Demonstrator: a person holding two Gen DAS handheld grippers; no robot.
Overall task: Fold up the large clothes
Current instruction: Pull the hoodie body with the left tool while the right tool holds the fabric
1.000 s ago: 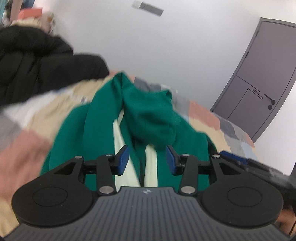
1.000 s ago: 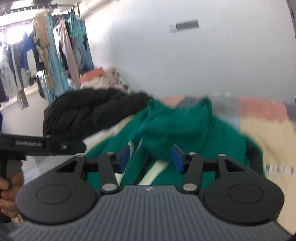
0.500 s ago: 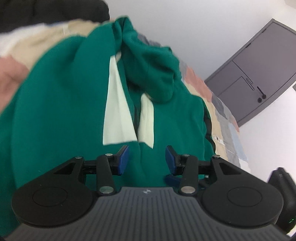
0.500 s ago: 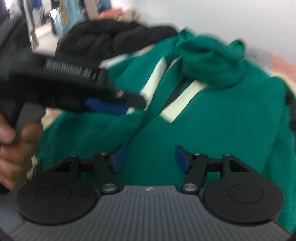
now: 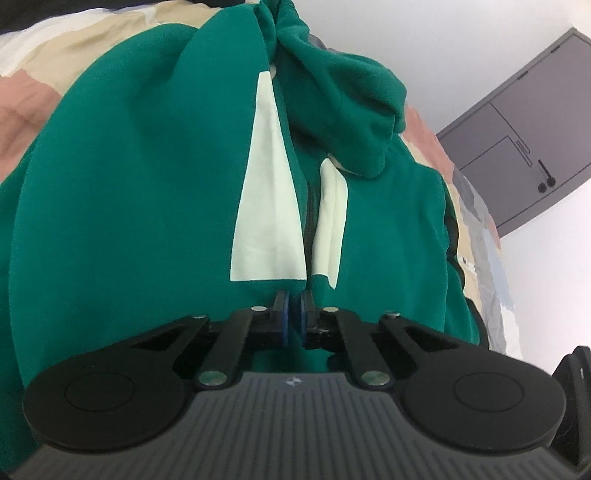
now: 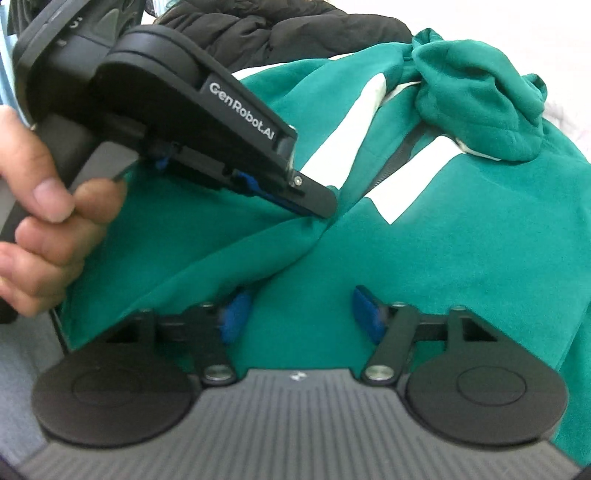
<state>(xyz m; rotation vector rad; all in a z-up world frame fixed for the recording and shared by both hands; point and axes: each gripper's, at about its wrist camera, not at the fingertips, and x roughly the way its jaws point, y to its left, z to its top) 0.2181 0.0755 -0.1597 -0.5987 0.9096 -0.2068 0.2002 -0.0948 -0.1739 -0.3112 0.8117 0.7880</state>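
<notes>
Hoodie: we see the green hoodie (image 5: 140,192) spread front-up on a patchwork bedspread (image 5: 44,62), its hood (image 5: 343,99) bunched at the far end.
Cream panels: we count two pale panels (image 5: 269,206) flanking the dark zipper (image 5: 308,218) down the middle of the chest.
Left gripper: we find the left gripper (image 5: 294,314) pressed together on the green fabric just below the zipper's lower end; in the right wrist view (image 6: 317,210) its tip bites a pinched ridge of cloth that rises off the chest.
Left hand: we see a hand (image 6: 44,206) wrapped round that gripper's handle, at the left edge.
Right gripper: we find the right gripper (image 6: 299,314) low over the hoodie's lower front, its blue pads (image 6: 365,314) apart and closing, with green cloth lying between them but not yet pressed.
Black jacket: we see a dark puffy jacket (image 6: 288,29) heaped beyond the hoodie's left shoulder.
Door: we note a grey door (image 5: 517,129) in the white wall past the bed.
</notes>
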